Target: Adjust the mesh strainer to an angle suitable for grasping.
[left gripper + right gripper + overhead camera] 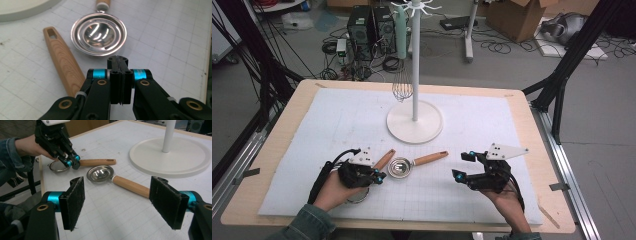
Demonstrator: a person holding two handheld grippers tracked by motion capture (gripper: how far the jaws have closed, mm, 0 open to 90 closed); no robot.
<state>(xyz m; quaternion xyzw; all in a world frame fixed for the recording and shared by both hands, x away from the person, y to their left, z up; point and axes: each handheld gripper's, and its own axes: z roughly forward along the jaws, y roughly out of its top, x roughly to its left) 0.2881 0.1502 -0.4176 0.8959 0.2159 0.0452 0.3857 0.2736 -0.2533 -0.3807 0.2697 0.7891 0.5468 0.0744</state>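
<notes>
Two wooden-handled utensils are seen on the desk (532,150): a ladle (401,166) and a strainer (384,160). Left tongs (381,176) are pressed together, empty; right tongs (463,166) are spread.

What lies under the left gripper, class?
Under the left gripper a round metal strainer rests on the white grid mat; its light wooden handle pokes out. The hand hides most of the ring.

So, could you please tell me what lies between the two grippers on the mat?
In the high view, a metal ladle with a wooden handle lies between the left gripper and the right gripper, nearer the left one.
</notes>
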